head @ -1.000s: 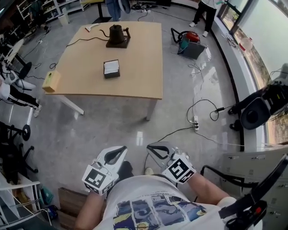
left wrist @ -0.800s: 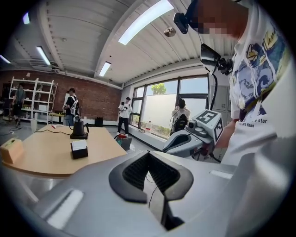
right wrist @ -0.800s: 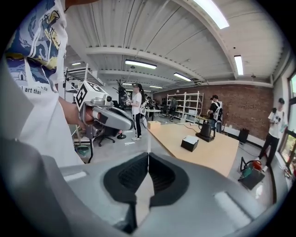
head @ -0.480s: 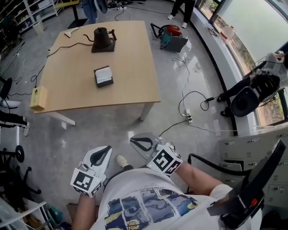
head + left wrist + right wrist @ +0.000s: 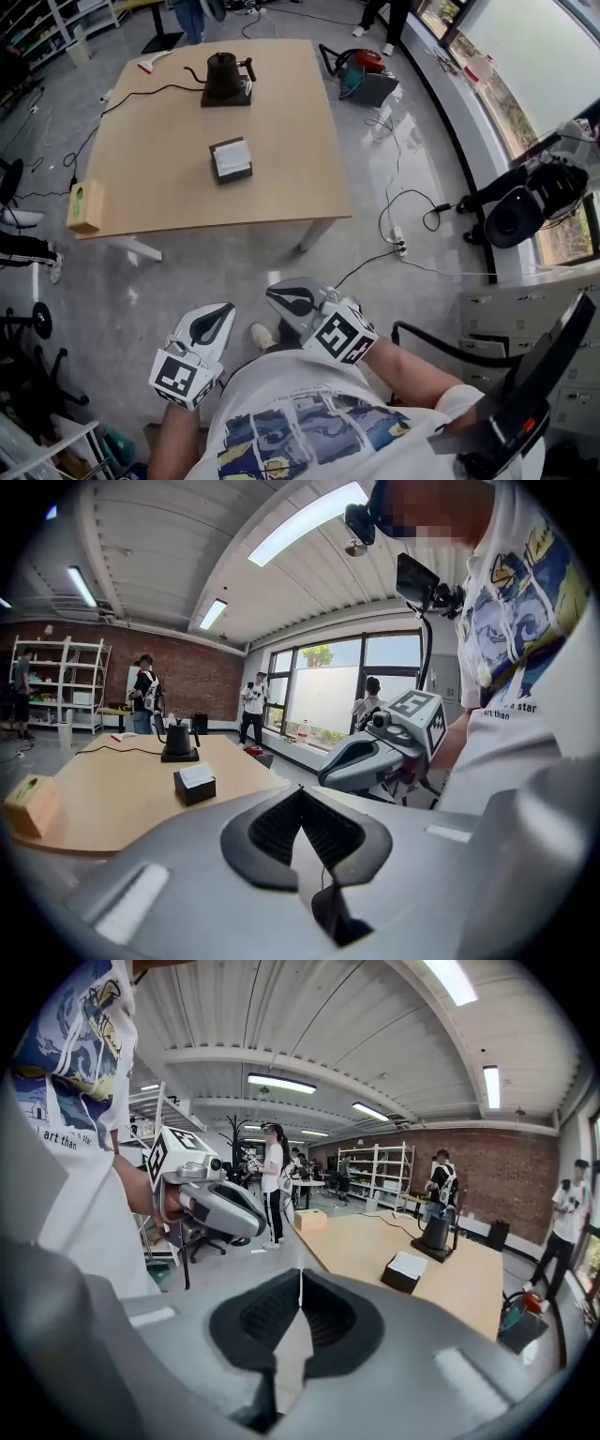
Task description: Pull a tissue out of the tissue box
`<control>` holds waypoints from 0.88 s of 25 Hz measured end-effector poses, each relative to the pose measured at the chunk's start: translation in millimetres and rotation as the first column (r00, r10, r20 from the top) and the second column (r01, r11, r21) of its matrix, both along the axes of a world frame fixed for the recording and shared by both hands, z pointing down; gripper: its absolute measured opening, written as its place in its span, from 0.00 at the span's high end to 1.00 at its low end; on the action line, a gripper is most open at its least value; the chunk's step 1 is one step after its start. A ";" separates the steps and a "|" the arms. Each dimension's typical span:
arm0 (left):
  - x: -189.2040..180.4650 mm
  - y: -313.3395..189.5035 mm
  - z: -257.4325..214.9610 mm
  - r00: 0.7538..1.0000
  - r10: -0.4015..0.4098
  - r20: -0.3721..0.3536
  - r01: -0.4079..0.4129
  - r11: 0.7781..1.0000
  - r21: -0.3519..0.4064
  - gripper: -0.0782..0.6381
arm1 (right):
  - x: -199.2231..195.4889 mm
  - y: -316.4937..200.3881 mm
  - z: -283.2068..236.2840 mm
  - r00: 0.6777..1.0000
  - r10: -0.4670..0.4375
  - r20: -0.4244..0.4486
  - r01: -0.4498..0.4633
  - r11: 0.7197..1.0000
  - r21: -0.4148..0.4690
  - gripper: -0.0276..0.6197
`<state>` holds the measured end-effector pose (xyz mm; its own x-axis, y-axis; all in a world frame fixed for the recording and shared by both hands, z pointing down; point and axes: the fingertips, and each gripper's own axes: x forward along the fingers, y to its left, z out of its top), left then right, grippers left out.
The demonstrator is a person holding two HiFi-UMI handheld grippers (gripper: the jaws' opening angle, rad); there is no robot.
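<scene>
A black tissue box point(image 5: 232, 159) with a white tissue on top sits mid-table, well ahead of both grippers; it also shows in the left gripper view point(image 5: 194, 784) and the right gripper view point(image 5: 406, 1271). A tan box point(image 5: 84, 206) with a green-edged top opening stands at the table's left corner. My left gripper point(image 5: 211, 323) and right gripper point(image 5: 286, 300) hover side by side over the floor, short of the wooden table point(image 5: 309, 187). Both are shut and empty: the left gripper's point(image 5: 302, 791) pads meet at the tip, and so do the right gripper's point(image 5: 300, 1274).
A black kettle point(image 5: 225, 77) on its base stands at the table's far side, with a cable trailing left. On the floor to the right lie a red vacuum point(image 5: 361, 66), cables and a power strip point(image 5: 398, 246). People stand beyond the table. A black chair point(image 5: 520, 216) is at right.
The person has walked toward the table, carrying both grippers along; the table now sits nearer and more centred. Both grippers stay shut and empty.
</scene>
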<state>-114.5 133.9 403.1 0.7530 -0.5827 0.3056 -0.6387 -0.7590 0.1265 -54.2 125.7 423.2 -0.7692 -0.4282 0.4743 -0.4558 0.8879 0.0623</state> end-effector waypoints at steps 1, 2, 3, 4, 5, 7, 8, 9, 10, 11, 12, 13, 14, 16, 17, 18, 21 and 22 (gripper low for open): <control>0.2 -3.6 1.6 1.000 0.000 -0.002 0.000 1.000 -0.005 0.88 | -0.4 -4.8 0.5 1.000 -0.001 0.000 0.001 1.000 -0.002 0.95; 0.5 -7.5 3.0 1.000 -0.001 -0.004 0.001 1.000 -0.010 0.88 | 0.0 -10.0 1.5 1.000 -0.001 -0.005 0.001 1.000 -0.005 0.95; 0.8 -11.6 4.2 1.000 -0.002 -0.005 0.002 1.000 -0.015 0.88 | 0.9 -15.7 2.8 1.000 -0.003 -0.012 0.002 1.000 -0.008 0.95; 1.0 -16.3 5.4 1.000 -0.005 -0.002 0.005 1.000 -0.020 0.88 | 1.8 -22.1 3.9 1.000 -0.005 -0.016 0.005 1.000 -0.010 0.95; 1.2 -21.9 6.4 1.000 -0.009 0.003 0.009 1.000 -0.024 0.88 | 2.2 -29.3 4.2 1.000 -0.010 -0.013 0.010 1.000 -0.010 0.95; 2.7 -37.0 7.4 1.000 -0.021 0.013 0.021 0.999 -0.032 0.88 | 3.9 -46.0 4.0 1.000 -0.023 -0.005 0.023 1.000 -0.002 0.95; 4.4 -46.1 7.3 1.000 -0.027 0.016 0.027 0.999 -0.035 0.88 | 6.3 -55.0 4.5 1.000 -0.028 -0.009 0.028 1.000 0.003 0.95; 6.7 -55.5 6.9 0.999 -0.033 0.017 0.034 0.999 -0.037 0.88 | 9.8 -64.4 5.5 0.999 -0.033 -0.016 0.034 0.999 0.007 0.95; 9.2 -65.0 6.3 0.999 -0.040 0.019 0.041 0.998 -0.038 0.88 | 13.3 -74.0 6.6 0.999 -0.040 -0.024 0.041 0.999 0.010 0.95; 12.0 -74.7 5.6 0.999 -0.047 0.023 0.048 0.998 -0.038 0.88 | 15.9 -84.0 7.3 0.998 -0.051 -0.028 0.052 0.999 0.014 0.95; 15.3 -84.9 4.8 0.998 -0.056 0.026 0.057 0.998 -0.038 0.88 | 18.1 -94.3 7.8 0.998 -0.065 -0.027 0.065 0.998 0.017 0.95; 19.1 -95.7 3.8 0.997 -0.066 0.030 0.068 0.997 -0.038 0.88 | 20.8 -104.9 8.8 0.997 -0.077 -0.027 0.078 0.997 0.019 0.94; 23.4 -107.3 2.2 0.996 -0.078 0.034 0.079 0.996 -0.036 0.88 | 24.7 -116.1 10.6 0.996 -0.087 -0.032 0.088 0.996 0.020 0.94; 31.4 -130.3 -0.7 0.994 -0.099 0.042 0.101 0.994 -0.030 0.88 | 31.5 -139.7 14.5 0.993 -0.108 -0.045 0.109 0.994 0.031 0.93; 35.0 -140.2 -1.3 0.993 -0.110 0.046 0.111 0.993 -0.027 0.88 | 33.5 -151.4 16.3 0.991 -0.122 -0.050 0.125 0.991 0.042 0.93; 38.4 -148.7 -1.4 0.992 -0.120 0.049 0.122 0.992 -0.026 0.88 | 35.1 -162.3 18.3 0.989 -0.138 -0.056 0.142 0.988 0.055 0.93; 46.5 -171.9 -3.1 0.987 -0.153 0.052 0.154 0.988 -0.019 0.88 | 38.5 -192.5 27.6 0.979 -0.182 -0.091 0.190 0.977 0.091 0.92; 48.1 -179.4 -4.1 0.985 -0.166 0.050 0.167 0.986 -0.015 0.88 | 38.7 -201.9 31.0 0.975 -0.196 -0.101 0.206 0.974 0.100 0.92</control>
<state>-66.3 -45.5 399.0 0.6299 -0.6924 0.3519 -0.7617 -0.6393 0.1056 -15.5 -76.2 454.2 -0.8008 -0.3222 0.5049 -0.2570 0.9463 0.1963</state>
